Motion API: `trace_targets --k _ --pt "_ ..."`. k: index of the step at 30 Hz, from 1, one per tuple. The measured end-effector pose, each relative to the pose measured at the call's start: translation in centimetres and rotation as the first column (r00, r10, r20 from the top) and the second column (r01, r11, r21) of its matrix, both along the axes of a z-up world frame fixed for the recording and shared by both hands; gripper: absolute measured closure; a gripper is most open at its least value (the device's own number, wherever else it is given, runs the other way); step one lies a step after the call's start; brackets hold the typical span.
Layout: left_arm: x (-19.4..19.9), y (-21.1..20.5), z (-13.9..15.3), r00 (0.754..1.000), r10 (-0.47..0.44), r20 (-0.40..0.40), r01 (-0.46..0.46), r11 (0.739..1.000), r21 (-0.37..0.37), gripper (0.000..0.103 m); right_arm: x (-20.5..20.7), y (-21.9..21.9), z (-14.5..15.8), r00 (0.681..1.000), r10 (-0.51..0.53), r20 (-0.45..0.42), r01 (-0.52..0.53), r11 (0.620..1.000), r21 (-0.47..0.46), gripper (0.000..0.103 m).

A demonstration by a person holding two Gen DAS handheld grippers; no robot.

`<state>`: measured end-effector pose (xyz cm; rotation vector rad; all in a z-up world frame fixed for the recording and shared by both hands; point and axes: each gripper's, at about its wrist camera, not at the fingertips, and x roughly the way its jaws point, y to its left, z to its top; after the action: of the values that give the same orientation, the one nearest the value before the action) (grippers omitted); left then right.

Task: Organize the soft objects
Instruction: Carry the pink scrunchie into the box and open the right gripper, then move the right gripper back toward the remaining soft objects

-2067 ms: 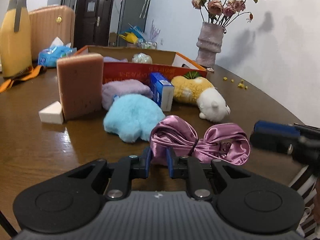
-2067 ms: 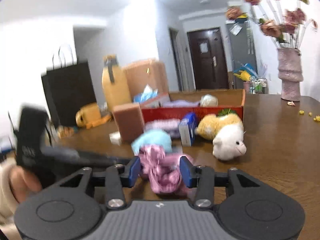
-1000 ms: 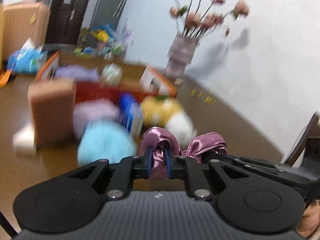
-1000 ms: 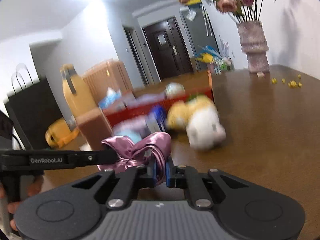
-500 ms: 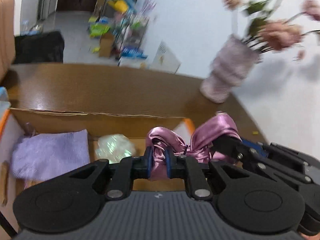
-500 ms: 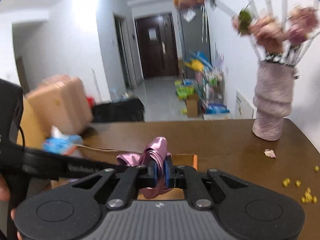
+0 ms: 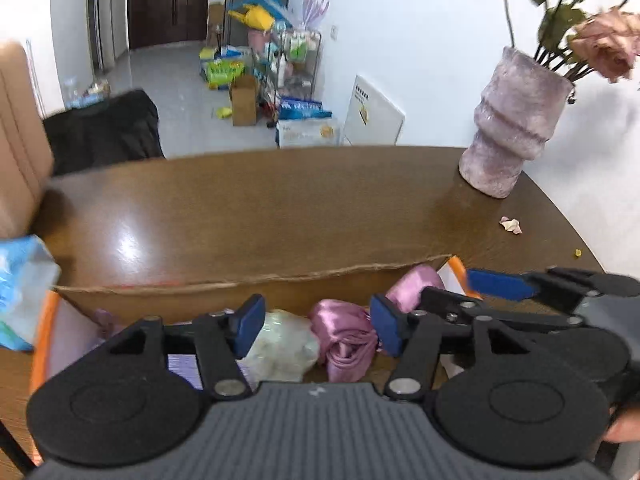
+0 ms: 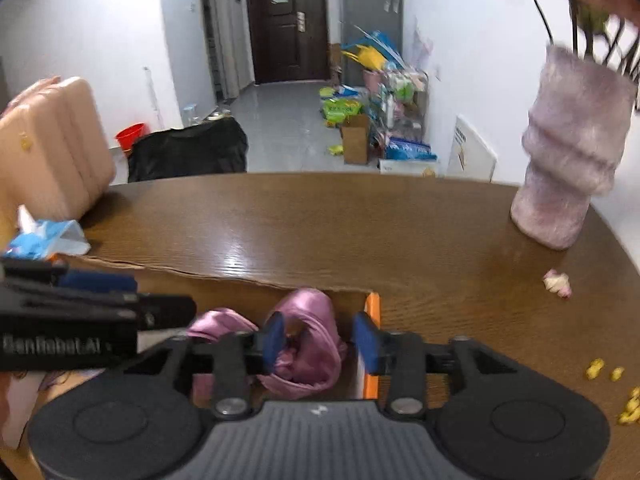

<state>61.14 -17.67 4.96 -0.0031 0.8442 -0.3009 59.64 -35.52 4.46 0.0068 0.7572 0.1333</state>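
Both grippers hang over the box [image 7: 248, 280] on the table [image 7: 260, 208] — the left gripper [image 7: 316, 328] and right gripper [image 8: 318, 340] have just been opening, and their pads now stand apart, gripping nothing. The pink bow [image 7: 344, 336] lies loose inside the box at its right end, beside a pale ball [image 7: 280, 344] — part of it sits between each gripper's spread fingers.

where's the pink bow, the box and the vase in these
pink bow [image 8: 308, 320], right wrist view, on the satin loop between the fingers
box [image 7: 248, 282], left wrist view, on the torn top edge of its far cardboard wall
vase [image 7: 512, 136], left wrist view, on the middle of its ribbed body
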Motion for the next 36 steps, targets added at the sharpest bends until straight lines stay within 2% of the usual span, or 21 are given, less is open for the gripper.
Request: trace_targets --k 4,6,7,10,13,15,19,23,25,28,29,31,33,34,36 --pt "-3.1 1.4 4.1 0.997 0.034 0.065 -0.035 0.999 0.017 0.043 -2.8 -0.8 4.6 0.997 -0.009 0.076 0.011 0.999 -0.032 0.053" --pt "-5.2 2.5 6.7 0.99 0.066 0.125 -0.069 0.997 0.024 0.039 -5.1 -1.1 7.2 0.993 -0.007 0.12 0.012 0.999 -0.037 0.051" --pt "-6.1 3.2 7.8 0.985 0.078 0.155 -0.083 0.996 0.027 0.036 -6.6 -1.2 8.8 0.989 -0.005 0.147 0.012 0.999 -0.043 0.049" --pt "-9.5 5.4 10.9 0.97 0.108 0.217 -0.118 0.992 0.034 0.035 -10.8 -1.7 12.4 0.977 0.005 0.215 0.007 0.999 -0.052 0.037" --pt "-13.2 7.5 13.5 0.952 0.122 0.283 -0.139 0.989 0.044 0.028 -14.7 -1.6 15.1 0.967 0.019 0.256 -0.003 0.998 -0.065 0.034" --pt "-15.6 8.4 14.9 0.938 0.129 0.321 -0.154 0.987 0.052 0.027 -16.9 -1.1 16.4 0.959 0.025 0.282 -0.004 0.997 -0.073 0.033" --pt "-19.7 9.6 16.4 0.921 0.13 0.366 -0.159 0.986 0.05 0.023 -20.3 -0.3 17.8 0.943 0.041 0.329 -0.022 0.998 -0.062 0.031" --pt "-24.5 10.9 16.2 0.892 0.109 0.439 -0.159 0.984 0.079 0.019 -25.1 1.1 17.5 0.915 0.068 0.397 -0.05 0.997 -0.055 0.03" --pt "-27.2 12.0 15.6 0.875 0.105 0.473 -0.156 0.985 0.071 0.019 -27.3 1.3 16.9 0.901 0.08 0.427 -0.066 0.997 -0.049 0.026" --pt "-30.9 13.6 14.0 0.863 0.098 0.496 -0.149 0.987 0.065 0.019 -31.2 1.7 16.0 0.876 0.077 0.476 -0.07 0.997 -0.032 0.025" --pt "-32.4 14.3 13.2 0.854 0.111 0.508 -0.157 0.986 0.049 0.018 -32.9 1.9 15.4 0.864 0.069 0.499 -0.064 0.998 -0.027 0.025" --pt "-36.1 15.9 11.0 0.821 0.125 0.557 -0.153 0.988 0.005 0.015 -35.7 2.1 14.0 0.846 0.044 0.531 -0.043 0.999 -0.015 0.024" --pt "-39.9 16.9 8.3 0.79 0.124 0.601 -0.169 0.985 0.019 0.014 -39.4 2.5 11.9 0.821 0.053 0.568 -0.057 0.998 -0.011 0.022" --pt "-41.4 17.3 7.2 0.779 0.12 0.616 -0.173 0.985 0.027 0.014 -41.2 2.8 10.7 0.81 0.061 0.584 -0.068 0.998 -0.01 0.018" --pt "-44.7 18.2 5.0 0.763 0.137 0.632 -0.19 0.982 0.017 0.011 -44.5 3.5 8.4 0.796 0.077 0.6 -0.085 0.996 -0.016 0.016"
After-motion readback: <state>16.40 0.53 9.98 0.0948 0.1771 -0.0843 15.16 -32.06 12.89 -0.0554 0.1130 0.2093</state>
